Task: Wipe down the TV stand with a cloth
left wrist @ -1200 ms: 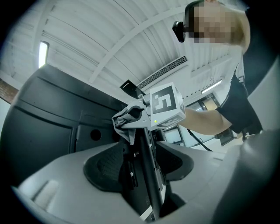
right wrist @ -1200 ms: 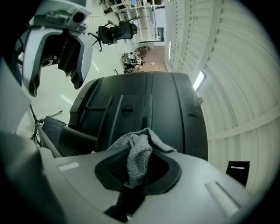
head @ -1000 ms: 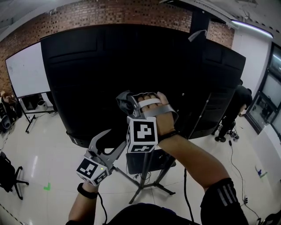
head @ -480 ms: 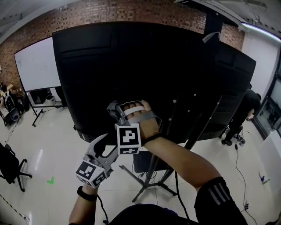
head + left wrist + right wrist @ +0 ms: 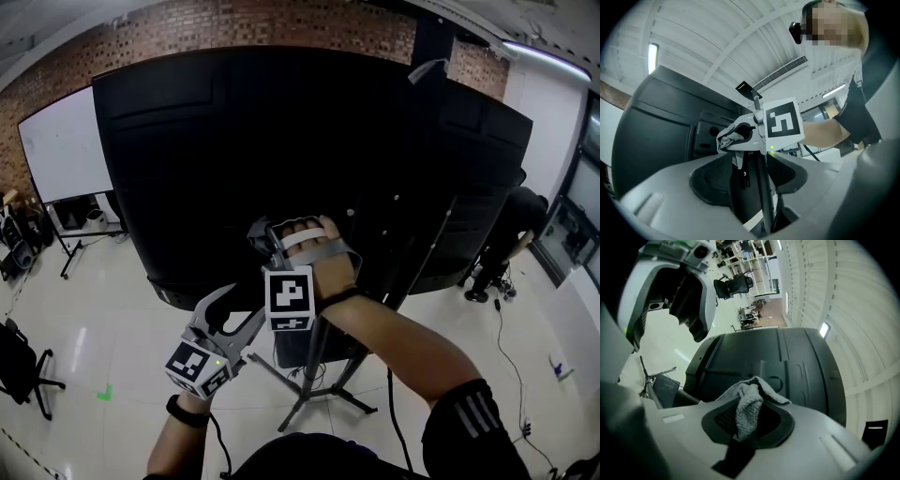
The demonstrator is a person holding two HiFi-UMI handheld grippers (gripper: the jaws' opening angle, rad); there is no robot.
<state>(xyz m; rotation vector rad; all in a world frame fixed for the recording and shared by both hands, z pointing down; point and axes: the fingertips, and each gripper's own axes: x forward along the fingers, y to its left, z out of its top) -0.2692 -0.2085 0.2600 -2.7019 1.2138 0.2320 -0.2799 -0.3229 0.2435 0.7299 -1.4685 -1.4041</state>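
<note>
A large black TV (image 5: 281,141) shows its back panel, mounted on a black tripod stand (image 5: 314,361). My right gripper (image 5: 270,240) is shut on a grey cloth (image 5: 258,228) and holds it against the lower part of that back panel. In the right gripper view the cloth (image 5: 746,411) hangs bunched between the jaws, with the TV's back (image 5: 787,366) just beyond. My left gripper (image 5: 234,305) hangs lower left of the right one, open and holding nothing. In the left gripper view the stand's pole (image 5: 761,187) runs up through the gap between the jaws.
A whiteboard (image 5: 56,150) on a wheeled frame stands at the left before a brick wall. An office chair (image 5: 19,361) sits at the far left. A person (image 5: 506,234) stands at the right beside the TV. A cable (image 5: 398,422) runs over the white tiled floor.
My right gripper with the cloth has slid a little down and left along the TV's back. The head view has swayed. The left gripper has kept its place.
</note>
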